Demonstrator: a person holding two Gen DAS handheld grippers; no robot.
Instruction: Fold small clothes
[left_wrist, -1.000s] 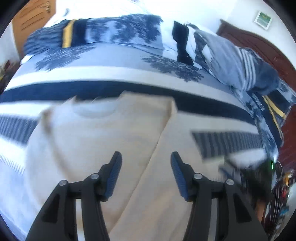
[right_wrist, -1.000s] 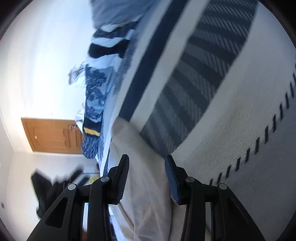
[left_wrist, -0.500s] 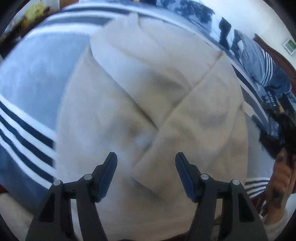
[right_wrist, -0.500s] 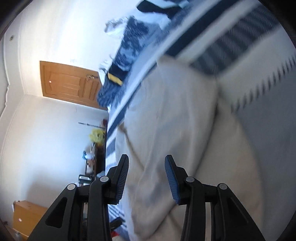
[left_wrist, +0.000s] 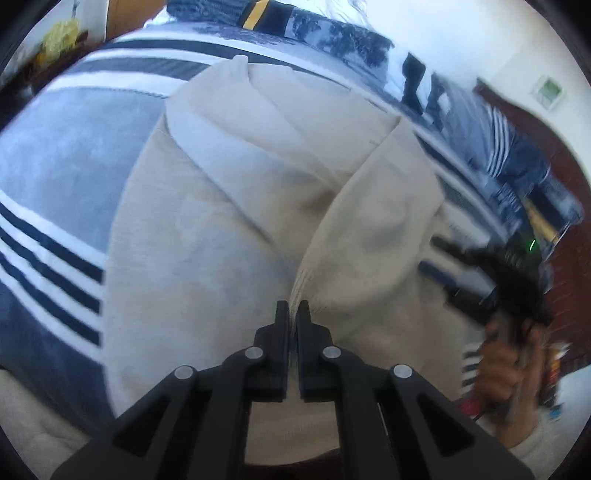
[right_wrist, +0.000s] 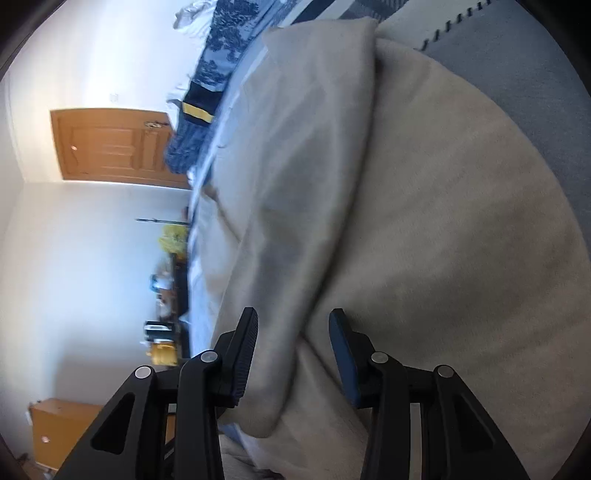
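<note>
Beige knit: the sweater (left_wrist: 229, 236) lies on a striped blanket (left_wrist: 62, 177), both sleeves folded in across the body.
Left view, claw: the left gripper (left_wrist: 293, 308) is clamped together on the ribbed cuff (left_wrist: 301, 286) of the nearer sleeve, the fabric pinched thin between the jaws.
Left view, other side: a hand (left_wrist: 506, 369) carries the right gripper (left_wrist: 443, 247) at the sweater's right edge, blurred.
Right view, claw: the right gripper (right_wrist: 293, 332) has its jaws apart, a folded ridge of the sweater (right_wrist: 424, 221) running between them; the pads do not appear to press it.
Right view, room: a door (right_wrist: 110, 144) and pale wall beyond the bed.
Step in hand: likely laying the cuff flat before the next fold.
Doing it well: keep the pinch on the cuff alone, not the layer beneath; draw the sleeve straight along the body so no crease bunches; bring the right jaws onto one edge only before lifting.
</note>
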